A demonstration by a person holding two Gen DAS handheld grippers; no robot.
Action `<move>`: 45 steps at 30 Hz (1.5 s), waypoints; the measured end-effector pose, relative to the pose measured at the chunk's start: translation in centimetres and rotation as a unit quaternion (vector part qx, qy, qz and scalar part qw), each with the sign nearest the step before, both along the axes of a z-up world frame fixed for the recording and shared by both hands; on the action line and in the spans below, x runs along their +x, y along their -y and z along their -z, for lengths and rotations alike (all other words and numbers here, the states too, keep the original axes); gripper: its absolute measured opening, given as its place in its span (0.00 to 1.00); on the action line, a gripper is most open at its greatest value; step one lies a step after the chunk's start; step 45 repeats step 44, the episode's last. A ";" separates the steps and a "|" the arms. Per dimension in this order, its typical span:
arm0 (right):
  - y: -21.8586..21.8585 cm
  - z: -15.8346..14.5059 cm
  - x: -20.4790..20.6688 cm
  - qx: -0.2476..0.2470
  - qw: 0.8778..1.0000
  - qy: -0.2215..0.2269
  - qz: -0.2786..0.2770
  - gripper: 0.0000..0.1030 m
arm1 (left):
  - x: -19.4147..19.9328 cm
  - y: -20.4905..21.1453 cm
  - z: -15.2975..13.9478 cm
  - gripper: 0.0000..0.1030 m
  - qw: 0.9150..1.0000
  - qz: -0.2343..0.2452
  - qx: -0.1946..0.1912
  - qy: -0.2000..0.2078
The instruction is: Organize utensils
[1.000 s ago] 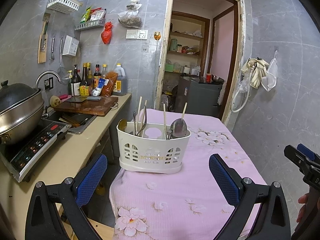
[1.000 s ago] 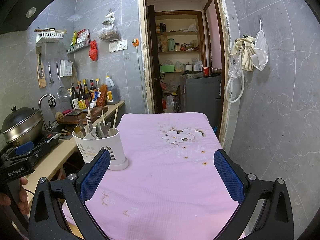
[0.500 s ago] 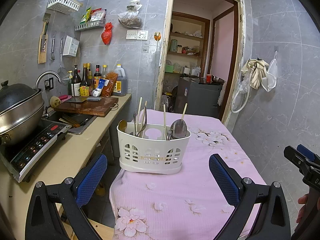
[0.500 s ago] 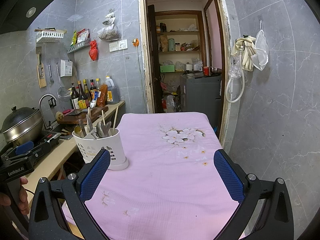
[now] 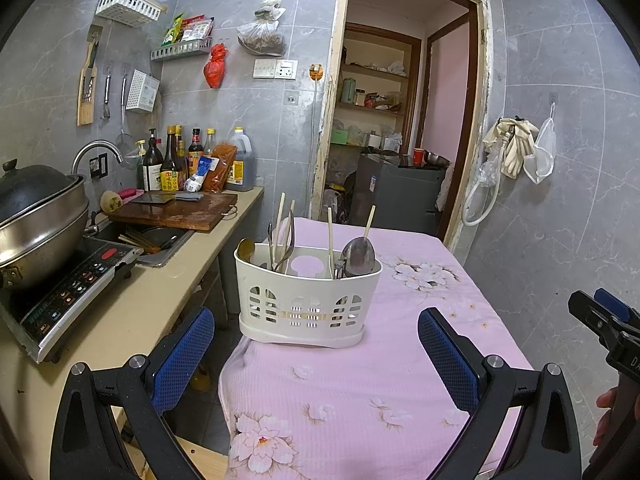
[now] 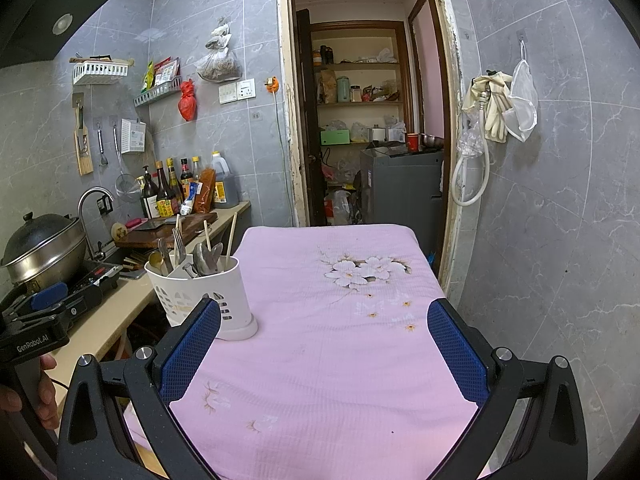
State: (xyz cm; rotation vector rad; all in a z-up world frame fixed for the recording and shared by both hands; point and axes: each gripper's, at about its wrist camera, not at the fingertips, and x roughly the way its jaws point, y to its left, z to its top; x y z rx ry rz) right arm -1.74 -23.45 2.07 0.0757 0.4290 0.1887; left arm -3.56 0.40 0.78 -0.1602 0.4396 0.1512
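A white slotted utensil caddy (image 5: pixel 306 300) stands at the left edge of the pink flowered tablecloth (image 5: pixel 360 392). Spoons (image 5: pixel 359 257), forks and wooden chopsticks (image 5: pixel 330 236) stick up out of it. My left gripper (image 5: pixel 316 356) hovers open just in front of the caddy, nothing between its blue pads. In the right wrist view the caddy (image 6: pixel 200 296) sits at the left, partly behind the left finger. My right gripper (image 6: pixel 324 356) is open over bare cloth (image 6: pixel 328 340), to the right of the caddy, holding nothing.
A beige counter (image 5: pixel 132 312) runs along the left with an induction cooker (image 5: pixel 60 296), a lidded wok (image 5: pixel 36 216), a sink and a wooden cutting board (image 5: pixel 180 210). Bottles (image 5: pixel 168 164) line the wall. An open doorway (image 5: pixel 400 128) lies beyond the table; a grey tiled wall (image 6: pixel 560 200) closes the right.
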 end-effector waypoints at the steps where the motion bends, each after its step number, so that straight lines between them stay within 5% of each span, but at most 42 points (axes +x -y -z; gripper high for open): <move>1: 0.0 0.0 0.0 0.000 1.000 0.000 0.000 0.99 | 0.0 0.0 0.0 1.00 1.000 0.000 0.000 0.001; 45: 0.4 0.7 0.2 -0.008 1.000 -0.013 -0.007 0.99 | 0.3 -0.1 0.3 1.00 1.000 -0.002 -0.004 -0.011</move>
